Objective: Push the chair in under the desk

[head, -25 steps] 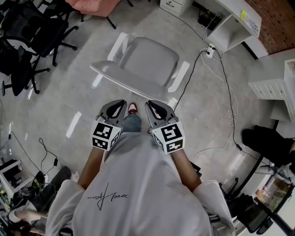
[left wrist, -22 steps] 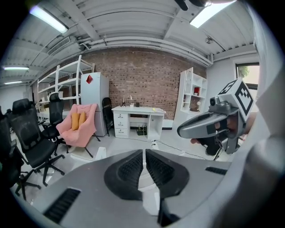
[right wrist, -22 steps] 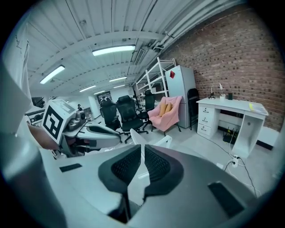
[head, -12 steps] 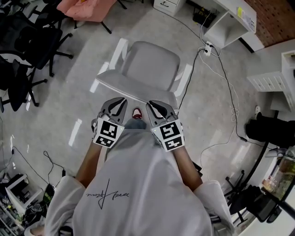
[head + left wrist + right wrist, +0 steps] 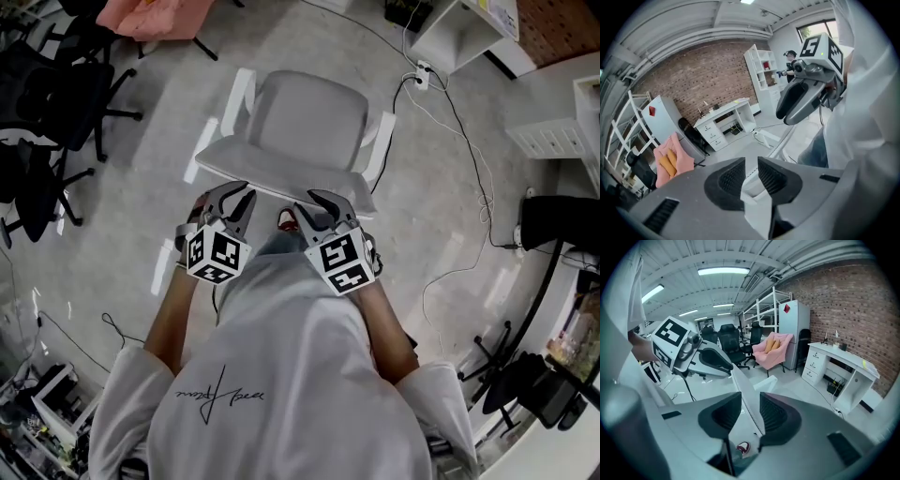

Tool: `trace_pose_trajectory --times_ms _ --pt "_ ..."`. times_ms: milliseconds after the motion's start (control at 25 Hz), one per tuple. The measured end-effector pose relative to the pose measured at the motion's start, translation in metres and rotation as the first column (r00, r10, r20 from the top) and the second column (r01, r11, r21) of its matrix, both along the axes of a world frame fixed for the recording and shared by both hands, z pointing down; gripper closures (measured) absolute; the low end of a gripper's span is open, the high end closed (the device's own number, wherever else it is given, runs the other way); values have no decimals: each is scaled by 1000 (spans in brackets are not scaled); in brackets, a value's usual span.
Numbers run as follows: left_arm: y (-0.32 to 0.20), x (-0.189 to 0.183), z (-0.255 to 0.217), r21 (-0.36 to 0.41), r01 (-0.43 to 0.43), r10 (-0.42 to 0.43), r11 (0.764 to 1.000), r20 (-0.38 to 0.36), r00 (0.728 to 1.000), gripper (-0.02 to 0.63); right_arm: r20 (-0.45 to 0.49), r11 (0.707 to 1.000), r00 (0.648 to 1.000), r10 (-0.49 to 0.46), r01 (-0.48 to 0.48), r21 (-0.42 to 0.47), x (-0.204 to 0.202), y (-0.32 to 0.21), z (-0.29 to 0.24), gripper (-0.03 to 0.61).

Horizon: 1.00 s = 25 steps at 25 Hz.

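The left gripper (image 5: 232, 190) and right gripper (image 5: 316, 201) have come up to the chair (image 5: 309, 117). Their jaws have just been opening and stand spread around its back's top edge, not pinching. The chair sits well away from the desk (image 5: 452, 37).

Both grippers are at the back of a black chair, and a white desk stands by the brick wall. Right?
The chair is light grey, not black, as the head view shows. The left gripper and right gripper are at its back, jaws just opened around its top edge; the white desk does stand by the brick wall.
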State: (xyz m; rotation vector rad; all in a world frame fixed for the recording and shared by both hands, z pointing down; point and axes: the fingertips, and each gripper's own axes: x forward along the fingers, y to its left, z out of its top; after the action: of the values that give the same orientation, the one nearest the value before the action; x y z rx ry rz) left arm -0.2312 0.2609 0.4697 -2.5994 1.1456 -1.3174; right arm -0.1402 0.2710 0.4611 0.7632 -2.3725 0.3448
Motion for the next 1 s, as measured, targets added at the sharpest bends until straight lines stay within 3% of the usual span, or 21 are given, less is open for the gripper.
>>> trace_pose_trajectory --times_ms 80,200,440,680,840,1000 --pt "0 -1 9 -14 -44 44 999 55 998 507 -23 1000 1000 -8 8 -7 2 1 6 457" --pt "-2 -11 19 -36 -78 81 996 112 990 479 -46 999 998 -40 39 -20 -2 4 14 457" --pt "-8 -15 35 -49 -140 148 989 219 965 476 -137 994 985 -108 106 -23 0 7 32 456" --pt "-9 -13 36 -39 -175 179 984 235 955 474 -241 987 958 -157 160 -8 3 9 52 456" --pt "-6 -20 48 -51 -202 208 978 324 923 476 -267 986 950 -162 166 -8 3 11 59 456" --pt "-11 -26 55 -53 -195 201 979 334 921 476 -271 987 950 -156 161 -6 0 8 61 456"
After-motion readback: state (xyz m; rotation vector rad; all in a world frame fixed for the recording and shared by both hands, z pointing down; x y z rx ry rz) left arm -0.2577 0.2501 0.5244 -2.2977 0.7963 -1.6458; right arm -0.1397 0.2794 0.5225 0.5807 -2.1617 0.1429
